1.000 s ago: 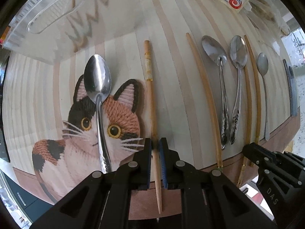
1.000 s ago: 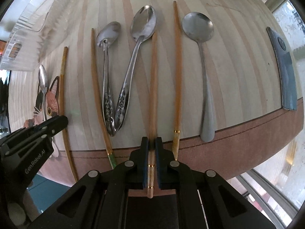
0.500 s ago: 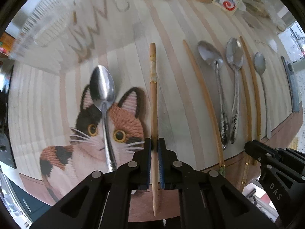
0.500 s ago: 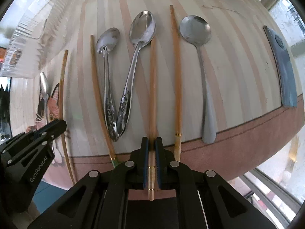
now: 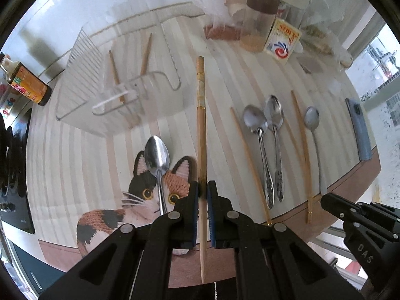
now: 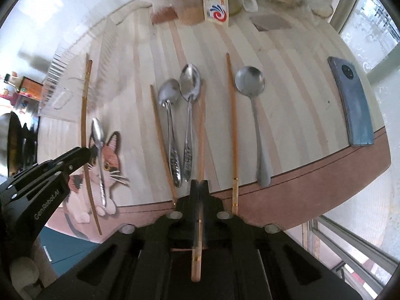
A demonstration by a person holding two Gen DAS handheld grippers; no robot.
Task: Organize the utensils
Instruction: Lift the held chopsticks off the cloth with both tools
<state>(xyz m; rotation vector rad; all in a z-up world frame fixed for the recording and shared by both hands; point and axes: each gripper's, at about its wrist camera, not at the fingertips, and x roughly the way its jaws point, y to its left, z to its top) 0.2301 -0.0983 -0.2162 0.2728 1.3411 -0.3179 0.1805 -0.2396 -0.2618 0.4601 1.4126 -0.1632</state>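
On the striped table, a clear basket holds two chopsticks; each hand-held gripper clamps one chopstick.

Left gripper, seen from its own wrist camera: both black fingers extend forward and upward in the frame, jaws drawn nearly together and clamped on a slender stick that passes between the blue pads. Right gripper, seen from its own wrist camera: fingers likewise closed, pinching a second thin stick, with motion blur at the tips. Each unit appears in the other's view, the left at the left edge of the right camera, the right at the lower right of the left camera, held side by side
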